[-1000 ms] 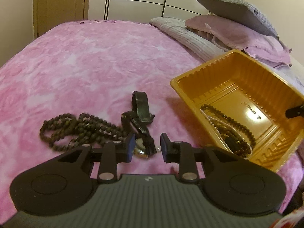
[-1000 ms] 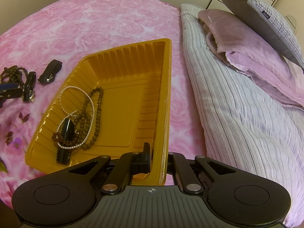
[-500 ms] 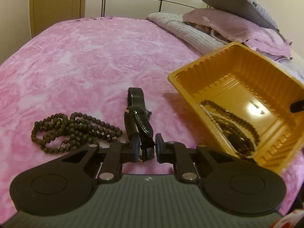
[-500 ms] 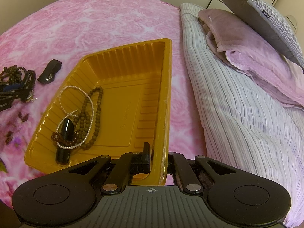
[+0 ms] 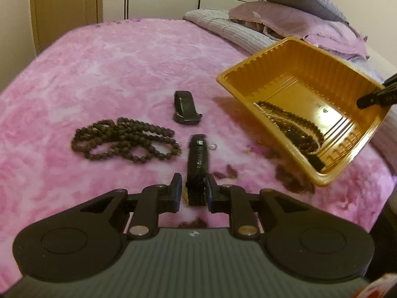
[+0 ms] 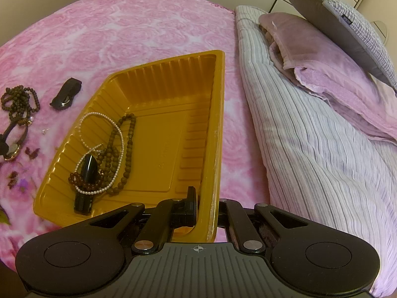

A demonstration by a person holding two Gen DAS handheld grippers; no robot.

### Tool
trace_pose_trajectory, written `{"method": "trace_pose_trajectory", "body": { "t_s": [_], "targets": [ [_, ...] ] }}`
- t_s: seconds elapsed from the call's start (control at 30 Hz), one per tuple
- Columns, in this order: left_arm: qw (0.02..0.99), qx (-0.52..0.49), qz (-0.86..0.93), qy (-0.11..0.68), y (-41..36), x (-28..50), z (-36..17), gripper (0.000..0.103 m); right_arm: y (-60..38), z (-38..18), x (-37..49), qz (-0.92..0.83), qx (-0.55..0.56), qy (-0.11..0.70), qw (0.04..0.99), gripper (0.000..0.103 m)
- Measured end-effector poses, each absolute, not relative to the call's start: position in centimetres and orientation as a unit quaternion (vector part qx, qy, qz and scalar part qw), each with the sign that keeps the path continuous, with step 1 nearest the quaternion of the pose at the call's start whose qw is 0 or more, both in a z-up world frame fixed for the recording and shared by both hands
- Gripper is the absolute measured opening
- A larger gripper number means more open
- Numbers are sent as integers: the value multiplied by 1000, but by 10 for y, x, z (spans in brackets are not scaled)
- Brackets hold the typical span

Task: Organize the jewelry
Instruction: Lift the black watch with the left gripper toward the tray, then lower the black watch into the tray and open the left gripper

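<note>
My left gripper (image 5: 192,188) is shut on a black-strapped wristwatch (image 5: 197,164) and holds it above the pink bedspread. The watch also shows at the left edge of the right wrist view (image 6: 13,139). A dark bead necklace (image 5: 124,140) and a black clip-like piece (image 5: 184,108) lie on the bed beyond it. My right gripper (image 6: 207,211) is shut on the rim of a yellow plastic tray (image 6: 213,124) and holds it tilted. In the tray lie a pearl strand (image 6: 99,129), brown beads (image 6: 124,154) and a black piece (image 6: 85,173).
A striped bolster (image 6: 310,149), a mauve pillow (image 6: 322,74) and a grey cushion (image 6: 347,24) lie to the right of the tray. A small clear bead (image 5: 213,146) lies on the bedspread. Wardrobe doors and a wooden door (image 5: 64,7) stand behind the bed.
My left gripper closed on the watch and lifted it off the bed, away from the black piece and the beads. The right gripper and the tray stayed still.
</note>
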State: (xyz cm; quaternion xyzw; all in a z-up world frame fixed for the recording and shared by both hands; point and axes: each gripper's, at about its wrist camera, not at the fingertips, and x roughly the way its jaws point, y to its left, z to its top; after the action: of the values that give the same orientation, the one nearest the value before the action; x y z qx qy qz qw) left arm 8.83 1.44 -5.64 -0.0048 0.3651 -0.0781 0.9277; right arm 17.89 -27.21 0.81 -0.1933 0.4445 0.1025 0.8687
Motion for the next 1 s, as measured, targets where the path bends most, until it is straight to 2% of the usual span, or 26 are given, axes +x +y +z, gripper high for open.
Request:
{"method": "trace_pose_trajectory", "body": {
  "t_s": [0.37, 0.43, 0.57, 1.0],
  "targets": [
    [925, -6, -92, 369, 11, 94, -61, 19, -273, 8, 179, 102, -193, 445, 868, 4],
    [924, -2, -97, 370, 10, 96, -62, 15, -273, 8, 179, 102, -193, 445, 869, 4],
    [925, 16, -100, 367, 5, 95, -60, 15, -273, 8, 179, 102, -193, 445, 869, 4],
    [936, 22, -111, 334, -1, 97, -33, 15, -273, 8, 179, 102, -194, 445, 869, 4]
  ]
}}
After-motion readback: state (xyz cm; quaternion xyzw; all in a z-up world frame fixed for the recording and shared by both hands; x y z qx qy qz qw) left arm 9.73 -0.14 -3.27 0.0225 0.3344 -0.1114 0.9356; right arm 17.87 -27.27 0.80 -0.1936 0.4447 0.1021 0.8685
